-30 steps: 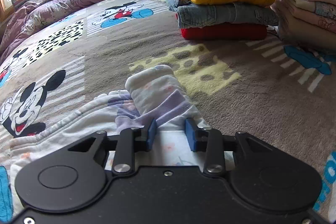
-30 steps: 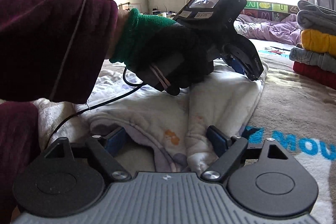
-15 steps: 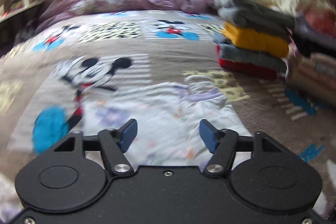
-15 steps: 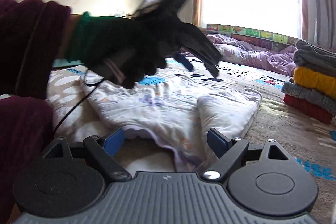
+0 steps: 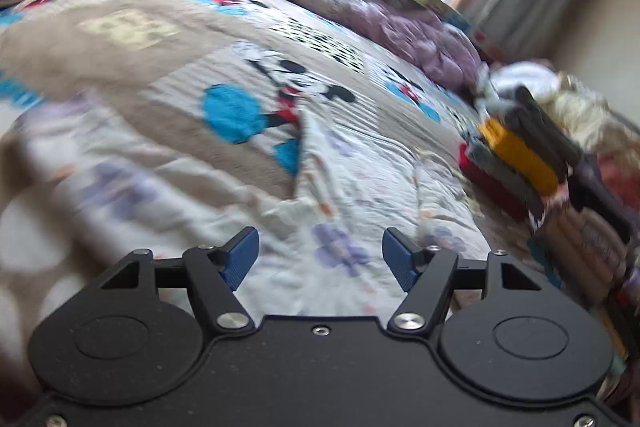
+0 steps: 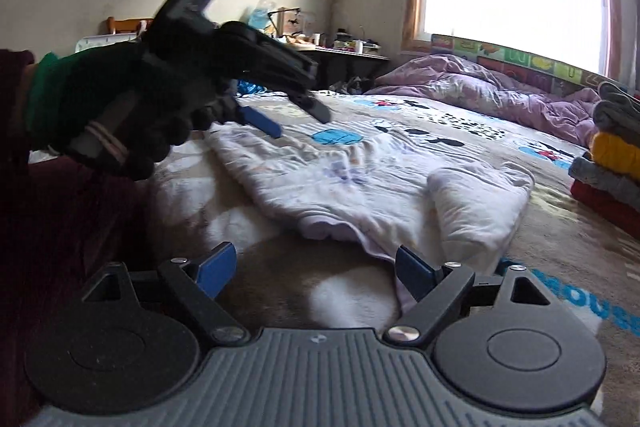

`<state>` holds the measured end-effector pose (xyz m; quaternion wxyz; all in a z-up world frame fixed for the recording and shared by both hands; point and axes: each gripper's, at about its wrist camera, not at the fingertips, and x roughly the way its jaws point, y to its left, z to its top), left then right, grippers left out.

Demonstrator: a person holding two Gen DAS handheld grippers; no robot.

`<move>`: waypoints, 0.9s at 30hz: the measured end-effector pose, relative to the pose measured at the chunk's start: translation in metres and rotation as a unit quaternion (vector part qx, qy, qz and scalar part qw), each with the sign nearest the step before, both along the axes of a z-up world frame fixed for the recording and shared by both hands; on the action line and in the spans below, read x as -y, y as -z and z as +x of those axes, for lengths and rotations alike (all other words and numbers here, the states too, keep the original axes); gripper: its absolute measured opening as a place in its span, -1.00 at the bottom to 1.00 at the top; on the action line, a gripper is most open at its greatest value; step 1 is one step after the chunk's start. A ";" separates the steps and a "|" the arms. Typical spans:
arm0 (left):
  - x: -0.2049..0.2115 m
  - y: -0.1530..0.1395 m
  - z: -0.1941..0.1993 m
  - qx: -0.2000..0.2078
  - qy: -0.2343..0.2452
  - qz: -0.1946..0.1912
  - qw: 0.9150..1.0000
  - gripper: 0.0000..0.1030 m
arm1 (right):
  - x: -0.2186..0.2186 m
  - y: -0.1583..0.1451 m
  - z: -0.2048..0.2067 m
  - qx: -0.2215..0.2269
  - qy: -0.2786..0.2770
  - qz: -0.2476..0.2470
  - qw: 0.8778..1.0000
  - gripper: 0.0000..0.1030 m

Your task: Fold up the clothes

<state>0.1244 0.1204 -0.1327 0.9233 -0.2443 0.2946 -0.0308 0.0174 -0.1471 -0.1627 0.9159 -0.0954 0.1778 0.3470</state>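
Observation:
A white garment with small purple and orange prints (image 6: 360, 183) lies spread on the cartoon-mouse blanket, one sleeve folded over its right side (image 6: 476, 203). My left gripper (image 5: 318, 261) hovers above the same garment (image 5: 352, 211), open and holding nothing; from the right wrist view it (image 6: 298, 119) hangs in the air over the garment's far left edge, held by a gloved hand (image 6: 132, 119). My right gripper (image 6: 314, 267) stands open low at the garment's near hem, its right finger (image 6: 416, 273) touching the cloth edge.
A stack of folded clothes, grey, yellow, denim and red (image 6: 612, 163), stands on the bed at the right (image 5: 516, 159). A crumpled purple duvet (image 6: 480, 87) lies along the far side under the window. A cluttered desk (image 6: 340, 47) stands behind the bed.
My left gripper let go of the folded sleeve, opened, and lifted away toward the garment's left side. The sleeve stays folded on the garment. My right gripper stayed open near the hem.

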 end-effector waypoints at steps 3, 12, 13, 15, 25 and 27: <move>-0.024 0.009 -0.017 0.002 -0.037 -0.038 0.999 0.32 | -0.004 -0.001 0.000 -0.006 0.001 0.003 1.000 0.67; -0.089 0.039 -0.057 -0.008 -0.131 -0.130 0.983 0.32 | -0.005 -0.001 0.012 -0.032 0.023 0.035 0.999 0.67; -0.095 0.041 -0.059 -0.004 -0.138 -0.140 0.980 0.32 | -0.006 0.000 0.013 -0.034 0.023 0.037 0.998 0.67; -0.105 0.045 -0.061 0.002 -0.148 -0.160 0.976 0.32 | -0.007 0.000 0.014 -0.037 0.020 0.044 0.998 0.68; -0.129 0.054 -0.025 0.022 -0.184 -0.196 0.963 -0.14 | 0.010 0.004 0.028 -0.075 0.034 0.122 0.989 0.68; -0.130 0.054 -0.015 0.021 -0.185 -0.191 0.964 -0.48 | 0.017 0.005 0.031 -0.082 0.042 0.140 0.986 0.68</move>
